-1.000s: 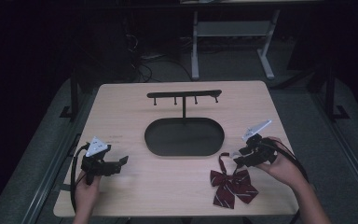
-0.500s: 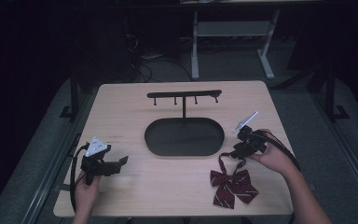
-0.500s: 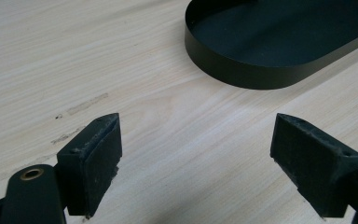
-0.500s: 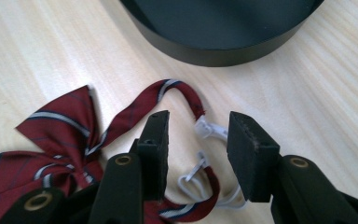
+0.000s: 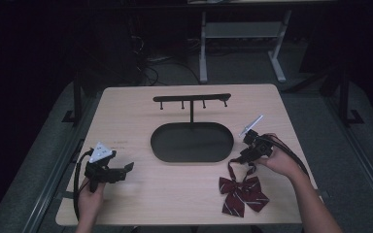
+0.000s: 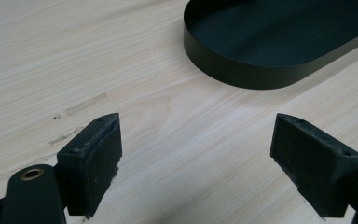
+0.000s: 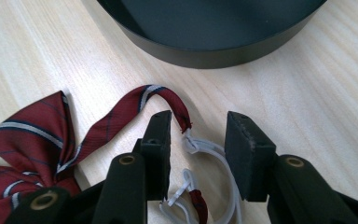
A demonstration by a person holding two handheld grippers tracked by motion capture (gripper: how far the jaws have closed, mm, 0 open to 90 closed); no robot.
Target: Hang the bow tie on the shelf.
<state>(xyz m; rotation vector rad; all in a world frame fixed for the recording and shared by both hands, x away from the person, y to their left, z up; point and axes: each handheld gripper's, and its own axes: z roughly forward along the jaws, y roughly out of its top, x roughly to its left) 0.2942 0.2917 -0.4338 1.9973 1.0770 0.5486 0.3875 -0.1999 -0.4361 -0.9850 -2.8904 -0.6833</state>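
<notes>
The wooden table (image 5: 141,111) carries a black oval tray (image 5: 192,142) with a hook stand (image 5: 192,98). A striped burgundy bow tie (image 5: 243,193) lies near its right end. The right gripper (image 7: 198,140) straddles the tie's white elastic loop (image 7: 214,154), jaws partly apart, gripping nothing. The left gripper (image 6: 196,154) gapes wide, empty

Bow tie (image 7: 32,135) showing dark red with white and navy diagonal stripes; its elastic loop (image 7: 214,154) showing white. Oval tray (image 5: 192,141) and hook stand (image 5: 192,98) looking matte black. Surface (image 5: 141,116) showing pale wood grain. Jaws appearing black.
</notes>
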